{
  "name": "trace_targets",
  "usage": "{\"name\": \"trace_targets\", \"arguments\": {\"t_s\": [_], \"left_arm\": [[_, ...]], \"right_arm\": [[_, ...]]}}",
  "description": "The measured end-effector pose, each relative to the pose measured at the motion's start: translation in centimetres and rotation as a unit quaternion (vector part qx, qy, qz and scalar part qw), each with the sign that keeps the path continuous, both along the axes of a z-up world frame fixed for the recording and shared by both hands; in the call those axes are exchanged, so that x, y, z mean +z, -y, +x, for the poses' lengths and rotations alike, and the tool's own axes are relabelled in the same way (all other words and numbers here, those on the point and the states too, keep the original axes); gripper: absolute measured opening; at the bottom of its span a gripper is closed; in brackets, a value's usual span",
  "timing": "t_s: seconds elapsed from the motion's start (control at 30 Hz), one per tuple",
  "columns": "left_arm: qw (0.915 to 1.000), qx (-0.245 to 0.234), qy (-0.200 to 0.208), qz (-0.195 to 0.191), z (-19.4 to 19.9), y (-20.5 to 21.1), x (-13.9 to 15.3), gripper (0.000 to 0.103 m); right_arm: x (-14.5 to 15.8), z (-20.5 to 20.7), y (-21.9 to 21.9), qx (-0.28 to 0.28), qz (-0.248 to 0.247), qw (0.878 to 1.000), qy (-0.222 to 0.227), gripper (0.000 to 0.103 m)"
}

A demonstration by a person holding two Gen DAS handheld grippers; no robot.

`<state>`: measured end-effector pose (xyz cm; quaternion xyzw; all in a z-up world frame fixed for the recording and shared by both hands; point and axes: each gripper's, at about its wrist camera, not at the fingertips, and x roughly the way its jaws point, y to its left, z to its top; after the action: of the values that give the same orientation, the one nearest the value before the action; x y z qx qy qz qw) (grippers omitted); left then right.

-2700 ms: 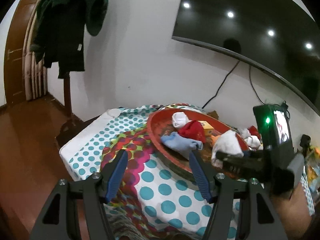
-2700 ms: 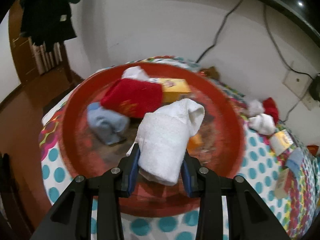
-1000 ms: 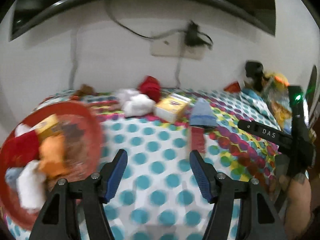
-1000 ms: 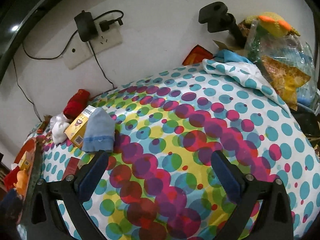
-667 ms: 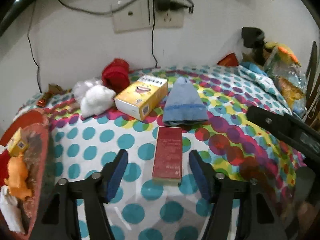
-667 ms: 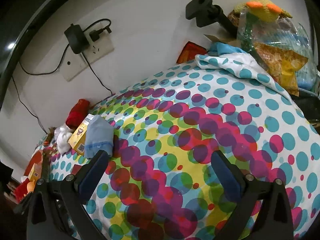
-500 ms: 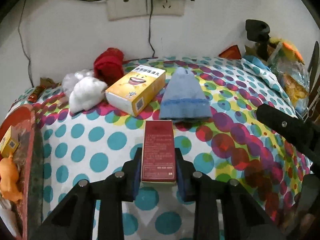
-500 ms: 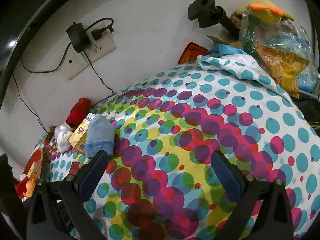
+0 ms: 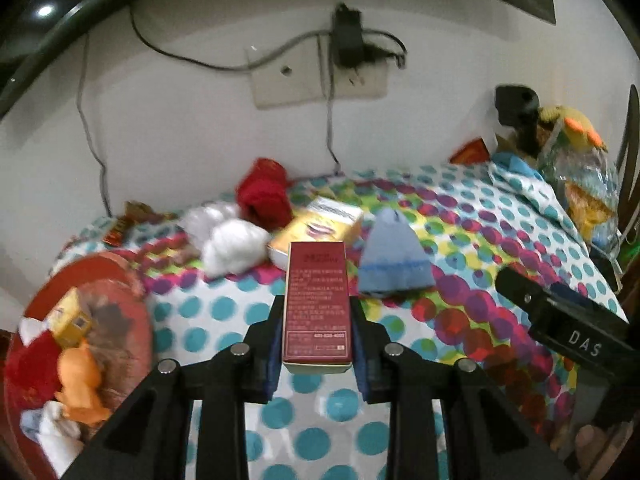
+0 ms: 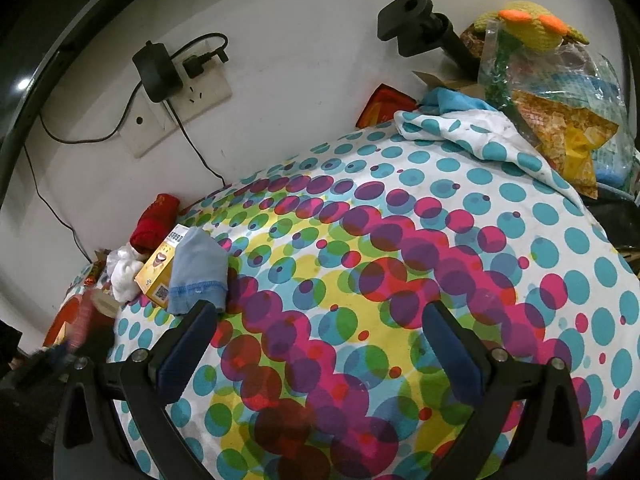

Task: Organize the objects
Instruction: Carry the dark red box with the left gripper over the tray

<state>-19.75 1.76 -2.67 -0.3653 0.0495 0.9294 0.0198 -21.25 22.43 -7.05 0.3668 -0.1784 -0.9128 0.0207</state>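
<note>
A: What is the left gripper (image 9: 316,320) holding?

B: A long dark red cardboard box (image 9: 316,300) with flat sides and tiny print. The blue pads (image 9: 357,334) squeeze it from both sides, and it looks lifted off the spotty tablecloth (image 9: 460,240).

A: And the right gripper (image 10: 320,332)?

B: Spread wide, with nothing between the fingers. It hangs over the big pink and yellow dots.

A: What lies past the red box?

B: A smooth yellow cardboard box (image 9: 316,224), with a soft folded blue sock (image 9: 394,264) just beside it. On its other side sit a fluffy white sock ball (image 9: 232,248) and a fuzzy red sock ball (image 9: 264,196).

A: And the round red tray (image 9: 116,276)?

B: On the left. It has an orange toy (image 9: 80,376), a small yellow box (image 9: 72,316) and more soft socks in it, but it's blurry.
</note>
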Motion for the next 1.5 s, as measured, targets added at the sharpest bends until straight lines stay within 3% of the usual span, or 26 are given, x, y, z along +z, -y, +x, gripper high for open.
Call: {"name": "trace_targets", "arguments": {"t_s": [0.2,0.47,0.7,0.9,1.03,1.5], "left_arm": [[0.9989,0.043,-0.017,0.007,0.6,4.9,2.3,0.029],[0.9929,0.115,-0.028,-0.013,1.6,15.1,4.3,0.029],[0.9793,0.198,-0.033,-0.024,5.0,26.0,5.1,0.029],[0.9651,0.262,-0.009,0.005,8.5,33.4,3.5,0.029],[0.9615,0.275,0.006,0.001,9.7,34.7,2.0,0.029],[0.9626,0.266,0.053,0.011,8.1,34.6,-2.3,0.029]], "right_arm": [[-0.1,-0.1,0.1,0.002,-0.001,1.000,0.003,0.103],[-0.3,-0.4,0.3,0.007,-0.003,1.000,0.006,0.103],[-0.4,-0.4,0.4,0.008,-0.003,1.000,0.006,0.103],[-0.4,-0.4,0.5,0.007,-0.003,1.000,0.006,0.103],[-0.4,-0.4,0.5,0.008,-0.003,1.000,0.006,0.103],[-0.5,-0.4,0.7,0.009,-0.001,1.000,0.008,0.103]]}}
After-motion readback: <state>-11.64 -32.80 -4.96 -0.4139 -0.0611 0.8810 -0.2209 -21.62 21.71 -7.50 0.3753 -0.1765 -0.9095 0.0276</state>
